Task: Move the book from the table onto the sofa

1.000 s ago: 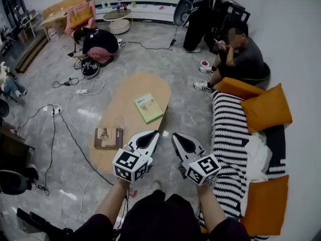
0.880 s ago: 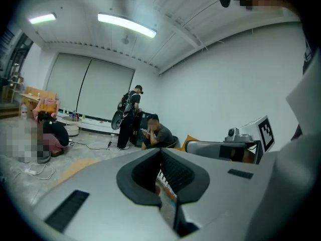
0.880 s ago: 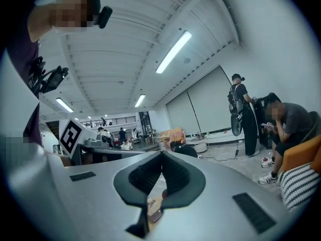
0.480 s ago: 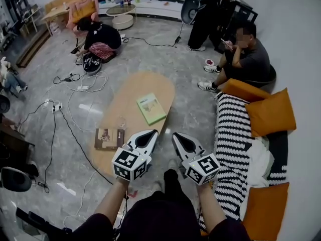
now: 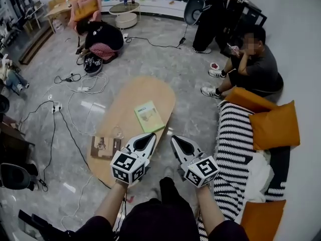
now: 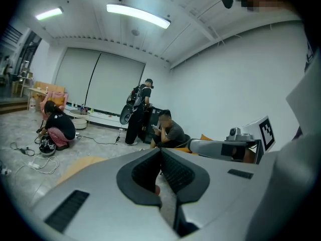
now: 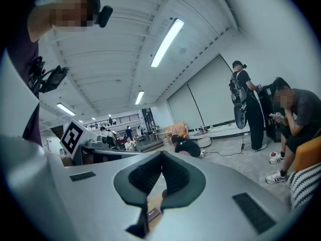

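Observation:
A green book lies flat on the oval wooden table, towards its right edge. My left gripper is shut and empty, its tip over the table's near part just short of the book. My right gripper is shut too, hanging over the floor between table and sofa. The black-and-white striped sofa with orange cushions runs along the right. In the left gripper view the jaws meet with nothing between them. The right gripper view shows its jaws closed likewise.
A brown book or box lies on the table's near left end. A seated person is at the sofa's far end, another crouches at the back left, a third stands at the back. Cables trail over the floor to the left.
Both grippers have moved forward towards the table, side by side and still shut. The view has shifted with them; the book now lies closer to the left gripper's tip.

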Demonstrator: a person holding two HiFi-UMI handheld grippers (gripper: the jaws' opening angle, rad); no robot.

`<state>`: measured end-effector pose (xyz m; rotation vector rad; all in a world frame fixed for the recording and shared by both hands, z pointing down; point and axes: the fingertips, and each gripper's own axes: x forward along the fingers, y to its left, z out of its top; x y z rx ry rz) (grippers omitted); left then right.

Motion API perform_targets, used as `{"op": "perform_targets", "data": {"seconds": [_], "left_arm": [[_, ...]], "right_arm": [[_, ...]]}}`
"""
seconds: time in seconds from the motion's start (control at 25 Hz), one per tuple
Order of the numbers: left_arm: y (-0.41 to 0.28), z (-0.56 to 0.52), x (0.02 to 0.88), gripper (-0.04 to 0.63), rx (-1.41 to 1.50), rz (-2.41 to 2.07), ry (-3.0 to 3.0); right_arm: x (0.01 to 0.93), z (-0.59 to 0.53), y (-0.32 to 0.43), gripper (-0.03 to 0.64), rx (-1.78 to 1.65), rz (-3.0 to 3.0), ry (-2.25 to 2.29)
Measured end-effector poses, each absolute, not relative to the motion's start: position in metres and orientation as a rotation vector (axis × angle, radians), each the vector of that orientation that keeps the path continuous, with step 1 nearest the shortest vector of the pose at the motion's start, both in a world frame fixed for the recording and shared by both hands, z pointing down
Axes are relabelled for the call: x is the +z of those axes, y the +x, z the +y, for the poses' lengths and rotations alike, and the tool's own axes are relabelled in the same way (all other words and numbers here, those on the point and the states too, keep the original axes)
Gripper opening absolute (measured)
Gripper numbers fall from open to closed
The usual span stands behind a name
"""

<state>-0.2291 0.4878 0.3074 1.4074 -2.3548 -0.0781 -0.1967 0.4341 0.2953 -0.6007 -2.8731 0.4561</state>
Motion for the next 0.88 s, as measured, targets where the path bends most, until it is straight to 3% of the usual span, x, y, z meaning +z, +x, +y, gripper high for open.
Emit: {"op": "perform_targets", "data": {"seconds": [0.88], "left_arm": [[-0.366, 0.442, 0.36, 0.015, -0.105, -2.372, 1.179]], "right_arm": [[0.353, 0.373, -0.331, 0.023, 0.577, -2.717, -0.704]]}}
